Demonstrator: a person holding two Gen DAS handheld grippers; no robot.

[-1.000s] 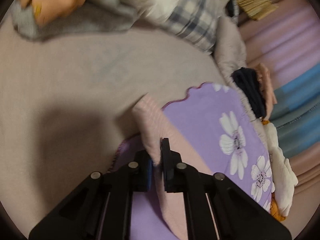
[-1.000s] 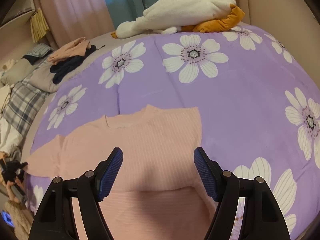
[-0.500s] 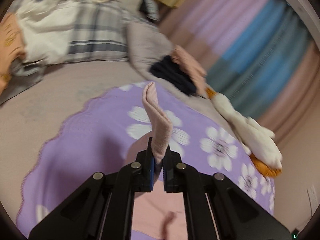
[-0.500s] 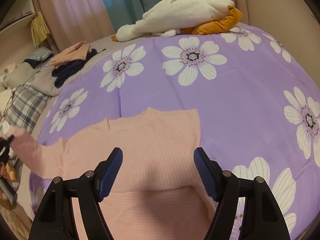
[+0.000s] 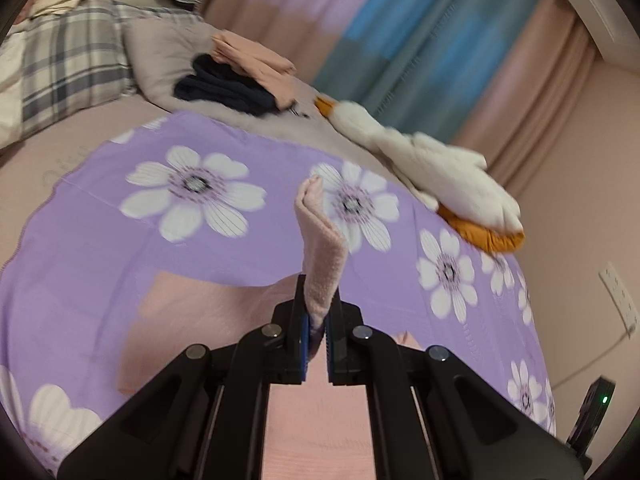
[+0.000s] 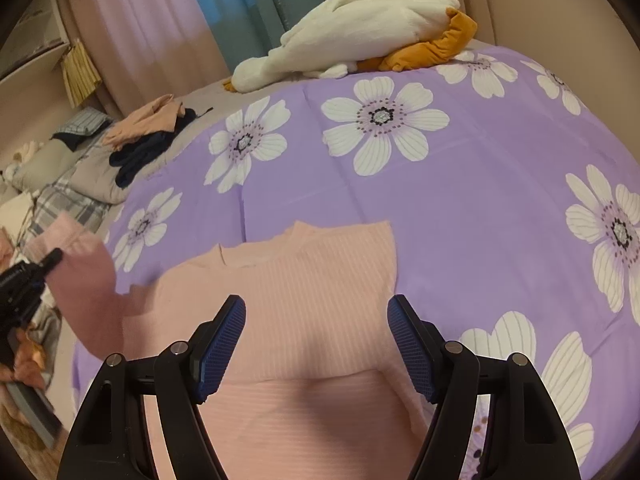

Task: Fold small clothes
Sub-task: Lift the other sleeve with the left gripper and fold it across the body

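A small pink ribbed sweater lies flat on a purple flowered blanket, neckline away from me. Its right sleeve side is folded in. My left gripper is shut on the left sleeve and holds it lifted above the sweater body. In the right wrist view the lifted sleeve and the left gripper show at the left edge. My right gripper is open and empty, hovering over the sweater's lower half.
A white and orange plush toy lies at the blanket's far edge. A pile of dark and peach clothes sits at the far left by a plaid pillow. Curtains hang behind the bed.
My left gripper has lifted the sleeve off the bed and swung it inward over the sweater body. The right gripper has stayed open in place.
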